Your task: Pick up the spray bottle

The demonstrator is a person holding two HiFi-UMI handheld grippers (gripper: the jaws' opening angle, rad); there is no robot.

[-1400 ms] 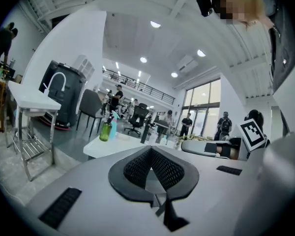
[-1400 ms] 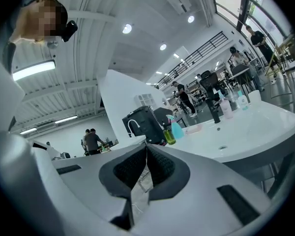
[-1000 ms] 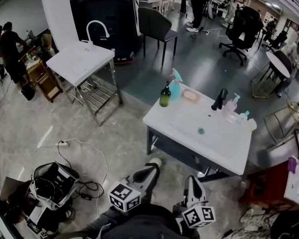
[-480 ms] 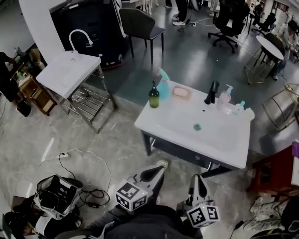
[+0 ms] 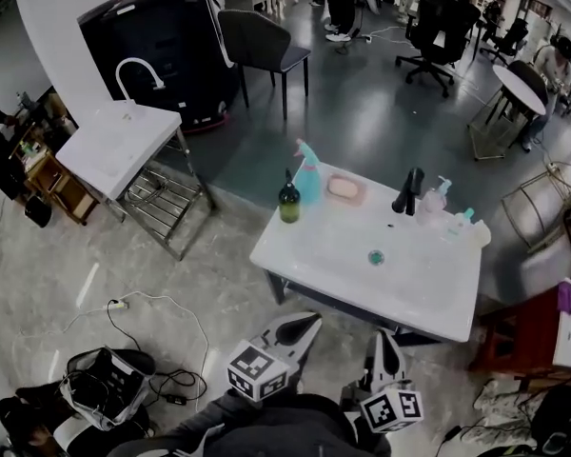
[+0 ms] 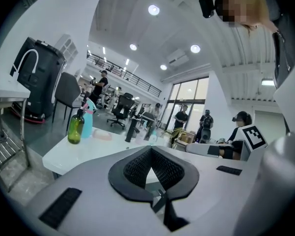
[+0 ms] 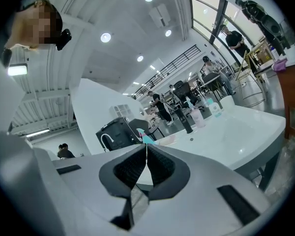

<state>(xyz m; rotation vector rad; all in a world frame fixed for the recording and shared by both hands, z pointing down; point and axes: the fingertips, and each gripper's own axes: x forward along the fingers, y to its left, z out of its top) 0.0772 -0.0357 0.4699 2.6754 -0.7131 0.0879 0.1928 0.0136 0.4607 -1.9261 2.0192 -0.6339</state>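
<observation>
In the head view, the spray bottle (image 5: 307, 174) stands upright at the far left corner of the white tabletop (image 5: 295, 255). It is light blue with a pink trigger. A dark green bottle (image 5: 288, 201) stands just beside it, on the nearer side. A pink soap dish (image 5: 344, 188) lies a little to its right, and the black faucet (image 5: 408, 190) is further right. The left gripper (image 5: 309, 319) and the right gripper (image 5: 384, 337) are low in the picture, near the close edge of the tabletop and well apart from the bottle. Neither holds anything.

In the left gripper view, the fingers (image 6: 132, 168) are together at their tips, with nothing between them. The spray bottle (image 6: 88, 122) shows far off at the left, partly behind the green bottle (image 6: 75, 128).

In the right gripper view, the fingers (image 7: 128, 168) are also pressed together and empty. The spray bottle (image 7: 144, 137) appears just above their tips, but it is far behind them, across the tabletop (image 7: 236, 132).

The step in hand seems to be the approach. The left gripper looks better placed, since the bottle is on that side. To do it well, the person should open the fingers wide before arriving. The green bottle blocks the direct way, so it is safer to come from the side or from above it. The fingers should close on the narrow part under the trigger, or around the body, and the bottle should then be lifted straight up so that it does not knock its neighbour.
</observation>
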